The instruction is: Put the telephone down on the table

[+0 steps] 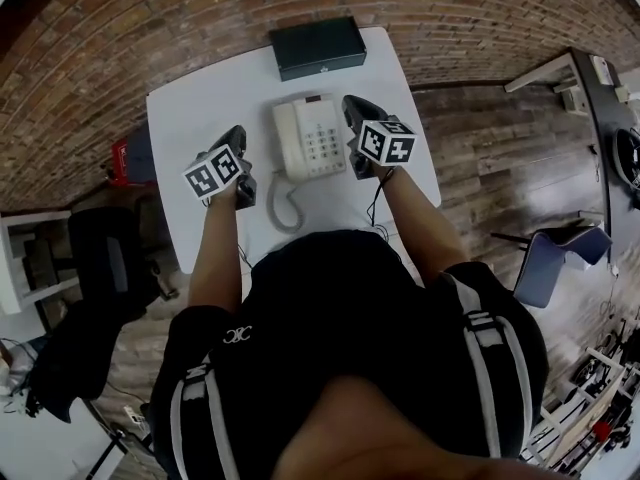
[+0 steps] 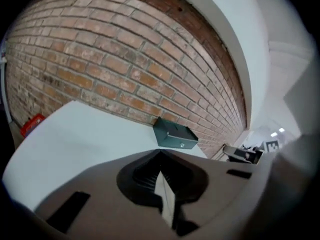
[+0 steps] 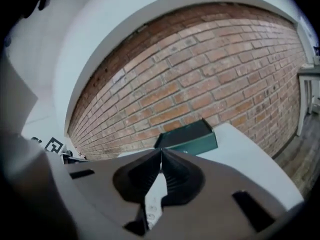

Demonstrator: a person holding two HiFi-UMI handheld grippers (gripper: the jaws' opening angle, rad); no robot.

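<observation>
A cream telephone (image 1: 310, 138) lies flat in the middle of the white table (image 1: 190, 108), handset on its cradle and coiled cord (image 1: 282, 204) looping toward me. My left gripper (image 1: 236, 134) hovers left of the phone, apart from it. My right gripper (image 1: 352, 104) hovers just off the phone's right side. In the left gripper view the jaws (image 2: 160, 155) meet with nothing between them. The right gripper view shows the same, its jaws (image 3: 161, 152) closed and empty. Both point toward the brick wall.
A dark green box (image 1: 317, 46) (image 2: 174, 135) (image 3: 188, 136) sits at the table's far edge against the brick wall. A red object (image 1: 120, 158) and a black chair (image 1: 108, 258) stand left of the table. A blue-grey chair (image 1: 552, 258) and a dark desk (image 1: 605, 118) stand right.
</observation>
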